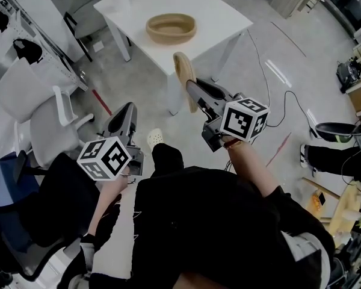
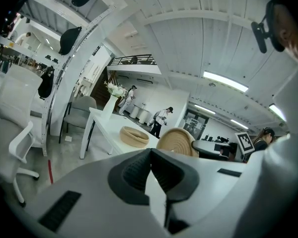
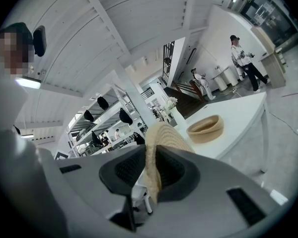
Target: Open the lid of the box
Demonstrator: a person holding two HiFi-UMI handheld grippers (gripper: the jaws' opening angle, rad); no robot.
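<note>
The box is a round woven basket [image 1: 171, 28] standing open on the white table [image 1: 225, 14]; it also shows as the basket [image 2: 134, 136] and the basket [image 3: 205, 128] in the gripper views. Its woven lid [image 1: 183, 77] hangs edge-on in front of the table, off the basket. My right gripper [image 1: 193, 91] is shut on the lid [image 3: 157, 150], whose rim runs between the right gripper's [image 3: 152, 168] pads. My left gripper [image 1: 127, 110] is lower left, away from the table. In its own view the left gripper [image 2: 150, 156] has its jaws together with nothing in them, and the lid [image 2: 178, 143] shows beyond.
White office chairs [image 1: 48, 119] stand at the left, a grey chair [image 1: 87, 2] behind the table. Cables [image 1: 271, 95] cross the floor at the right. The person's shoe [image 1: 155, 138] is on the floor below the grippers. People stand far off in both gripper views.
</note>
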